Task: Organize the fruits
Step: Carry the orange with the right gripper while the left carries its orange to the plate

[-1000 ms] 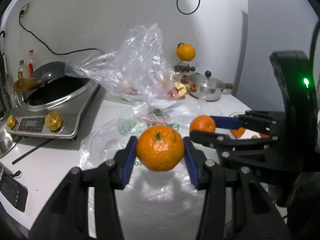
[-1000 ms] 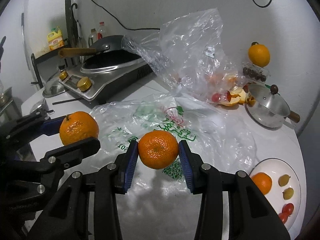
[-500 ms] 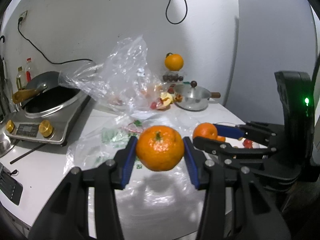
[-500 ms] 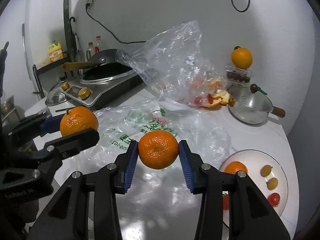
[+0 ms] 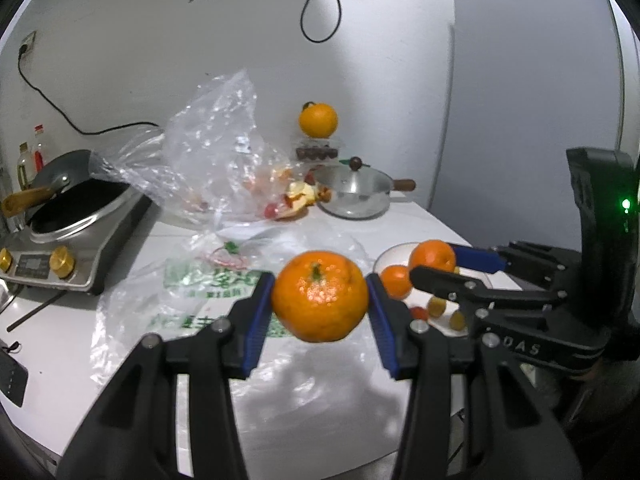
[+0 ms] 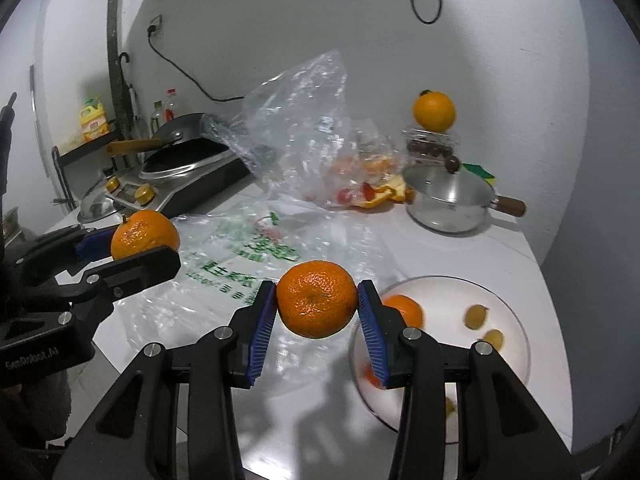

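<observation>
Nearest, the left gripper (image 5: 320, 300) clamps a tangerine (image 5: 320, 295) between its blue pads, stem end up, held in the air above the white counter (image 5: 60, 344). The right gripper (image 6: 317, 304) grips a second tangerine (image 6: 317, 299) the same way, its blue pads pressed to both sides of the fruit. Each gripper shows in the other's view: the right one to the right of the left one, the left one at the left edge of the right wrist view.

Just under and beyond the right gripper lies a white plate (image 6: 516, 320). On it sit an orange fruit (image 6: 406, 310), partly hidden behind the right pad, two small yellow-green fruits (image 6: 476, 315) (blurred) and something small and red (image 6: 370, 376) near the front rim.

Left of the plate a flat printed bag (image 6: 248, 252) with green lettering is spread on the counter, below the left gripper's tangerine.

Farther back a crumpled clear bag (image 6: 304, 128) stands up, with peel (image 6: 384, 196) and red bits at its foot. Right of it is a steel pot (image 6: 452, 200) with a lid and wooden handle. Behind the pot, an orange (image 6: 434, 112) rests on a clear box (image 6: 430, 144) of dark fruits, by the wall.

At the far left stands a cooker (image 6: 176, 180) with a dark pan on it.
</observation>
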